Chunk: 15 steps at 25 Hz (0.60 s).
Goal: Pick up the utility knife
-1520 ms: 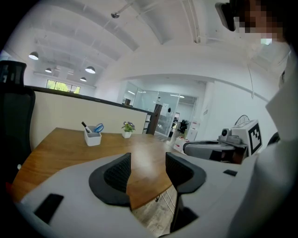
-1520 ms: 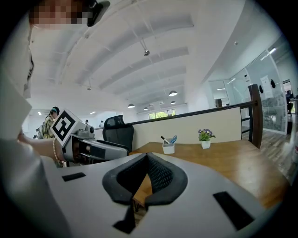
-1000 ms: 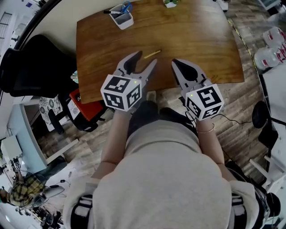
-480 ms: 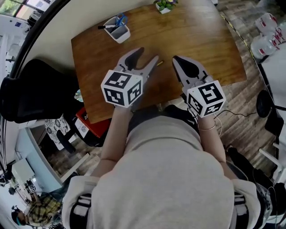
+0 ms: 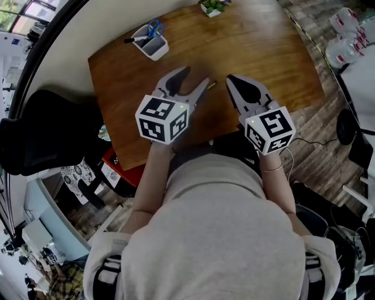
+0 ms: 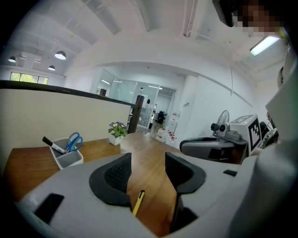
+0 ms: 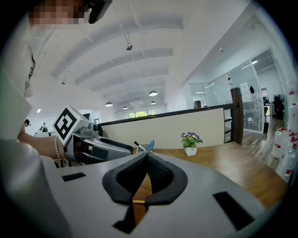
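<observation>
Head view barely shows the utility knife (image 5: pixel 210 85), just a yellow tip poking out past the left claw (image 5: pixel 193 77). Left gripper view loses its near end behind a jaw. Right gripper view only catches a yellow sliver, too little to tell. Potted plant (image 5: pixel 212 6) is chopped by the top edge.

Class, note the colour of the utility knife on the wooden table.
Yellow with a dark tip: the utility knife shows best in the left gripper view.
</observation>
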Each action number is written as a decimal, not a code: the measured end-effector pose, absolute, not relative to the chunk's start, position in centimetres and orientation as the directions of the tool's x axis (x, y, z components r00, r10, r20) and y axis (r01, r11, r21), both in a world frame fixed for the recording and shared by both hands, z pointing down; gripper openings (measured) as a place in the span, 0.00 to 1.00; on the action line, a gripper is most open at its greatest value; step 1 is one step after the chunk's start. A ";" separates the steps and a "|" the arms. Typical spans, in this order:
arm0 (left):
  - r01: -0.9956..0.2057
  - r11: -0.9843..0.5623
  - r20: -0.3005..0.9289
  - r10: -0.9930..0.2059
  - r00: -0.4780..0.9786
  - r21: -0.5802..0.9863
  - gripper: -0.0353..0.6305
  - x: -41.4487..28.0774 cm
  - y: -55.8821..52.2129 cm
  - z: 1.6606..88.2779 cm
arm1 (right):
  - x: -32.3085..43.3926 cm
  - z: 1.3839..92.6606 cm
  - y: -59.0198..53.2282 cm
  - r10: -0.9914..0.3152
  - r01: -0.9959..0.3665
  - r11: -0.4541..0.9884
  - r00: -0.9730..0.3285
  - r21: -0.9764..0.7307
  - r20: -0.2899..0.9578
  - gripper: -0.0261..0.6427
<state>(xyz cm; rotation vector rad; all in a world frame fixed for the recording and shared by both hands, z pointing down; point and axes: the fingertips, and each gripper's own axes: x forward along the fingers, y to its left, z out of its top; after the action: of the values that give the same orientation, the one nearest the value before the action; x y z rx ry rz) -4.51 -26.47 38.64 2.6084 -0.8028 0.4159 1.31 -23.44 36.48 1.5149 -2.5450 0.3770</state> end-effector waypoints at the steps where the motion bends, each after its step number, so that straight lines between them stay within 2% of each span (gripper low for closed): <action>1: -0.587 -0.764 0.385 -0.474 0.792 0.269 0.39 -4.5 -26.6 38.8 | 1.4 36.6 -23.6 -0.841 -0.881 0.454 -0.474 -0.136 0.263 0.06; 15: -0.614 -0.737 0.432 -0.474 0.767 0.281 0.35 -3.2 -27.8 40.6 | 2.6 38.1 -25.1 -0.789 -0.853 0.500 -0.520 -0.150 0.328 0.06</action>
<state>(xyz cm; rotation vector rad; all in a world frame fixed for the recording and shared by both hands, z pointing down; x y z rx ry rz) -3.20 -27.77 40.56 2.5517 -0.8259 0.4688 2.65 -25.10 38.05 1.4049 -2.5265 0.4341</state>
